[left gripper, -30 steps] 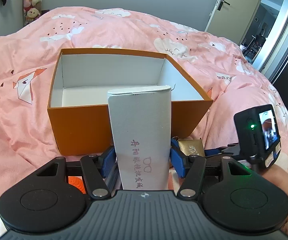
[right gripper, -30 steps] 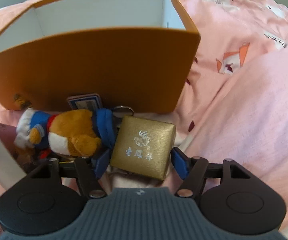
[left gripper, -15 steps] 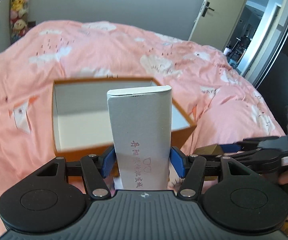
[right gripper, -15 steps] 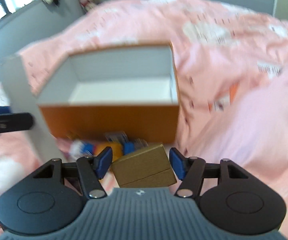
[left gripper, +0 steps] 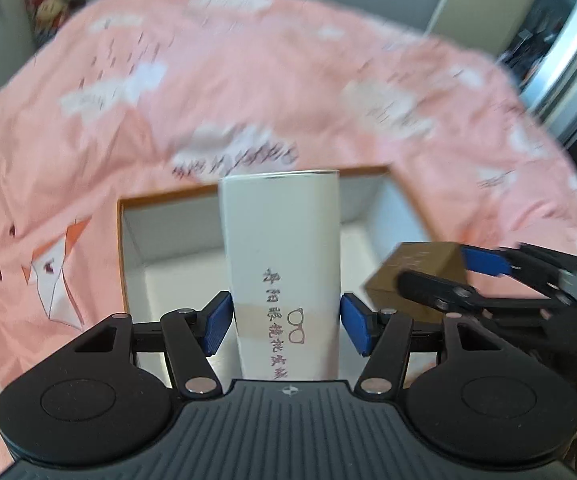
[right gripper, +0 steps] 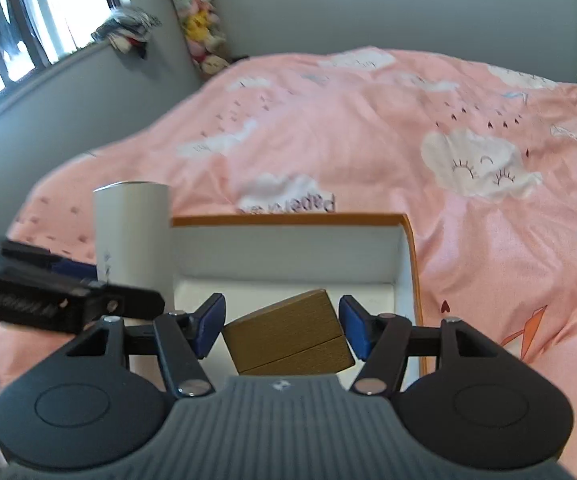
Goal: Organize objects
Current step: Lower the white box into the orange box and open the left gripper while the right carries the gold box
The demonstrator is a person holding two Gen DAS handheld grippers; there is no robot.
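One tall white carton (left gripper: 282, 276), smooth, rounded top, clamped upright in my left gripper (left gripper: 286, 330). One gold box (right gripper: 288, 332), brushed finish, tilted, pinched in my right gripper (right gripper: 282, 330). Both held over one orange box (right gripper: 412, 248), white inside, on pink quilt (right gripper: 368, 128).

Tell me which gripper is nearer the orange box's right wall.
Right. The right gripper, holding the gold box, hangs over the orange box close to its right wall. The left gripper, holding the white carton, is over the box's middle, farther left.
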